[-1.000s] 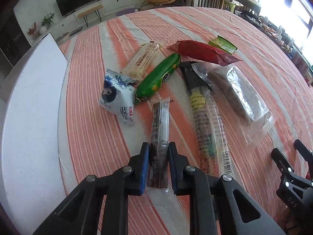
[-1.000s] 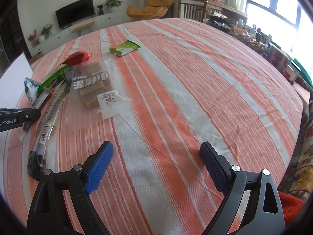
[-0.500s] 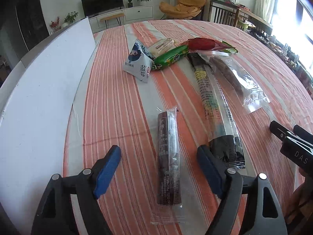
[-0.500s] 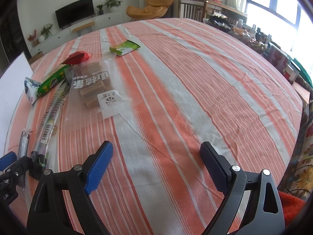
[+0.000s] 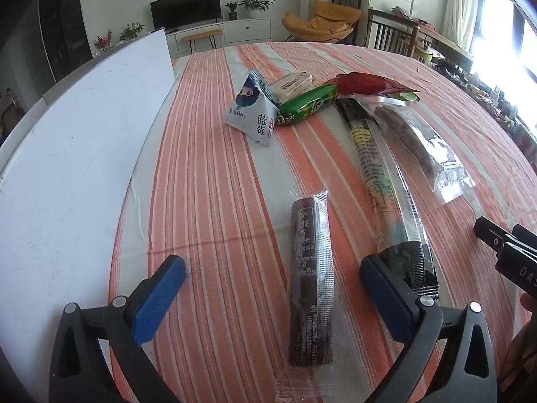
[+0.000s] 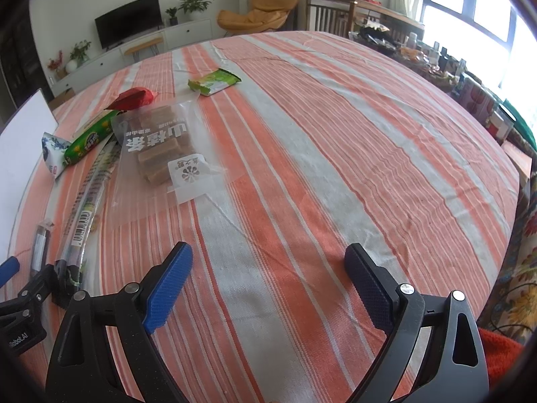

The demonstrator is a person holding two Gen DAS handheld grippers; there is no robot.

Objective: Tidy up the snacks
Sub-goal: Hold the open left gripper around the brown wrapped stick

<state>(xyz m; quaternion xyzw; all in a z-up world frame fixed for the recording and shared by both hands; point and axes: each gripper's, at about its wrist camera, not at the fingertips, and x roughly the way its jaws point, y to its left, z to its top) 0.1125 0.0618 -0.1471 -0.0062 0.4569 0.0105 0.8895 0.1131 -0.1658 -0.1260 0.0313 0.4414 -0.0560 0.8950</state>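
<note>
A brown stick snack in a clear wrapper [image 5: 310,288] lies flat on the striped tablecloth [image 5: 208,174], between the jaws of my left gripper [image 5: 270,268]. Those jaws are opening and neither blue pad touches it. Beside it to the right lies a long black-and-clear pack [image 5: 379,181], then a clear bag of brown strips [image 5: 412,141]. Farther back sit a blue-white triangular pouch [image 5: 253,110], a green pack [image 5: 307,105], a cream bar [image 5: 292,84] and a red pack [image 5: 362,84]. My right gripper [image 6: 266,255] hangs open over bare cloth, holding nothing.
A white board [image 5: 67,168] runs along the table's left edge. A small light-green pack [image 6: 214,82] lies apart at the back. The right half of the tablecloth [image 6: 369,141] carries no snacks. Chairs, a TV cabinet and a cluttered side table stand beyond the table.
My left gripper went from shut on the brown stick to wide open, leaving the stick on the cloth nearer the front edge. The right gripper has not moved.
</note>
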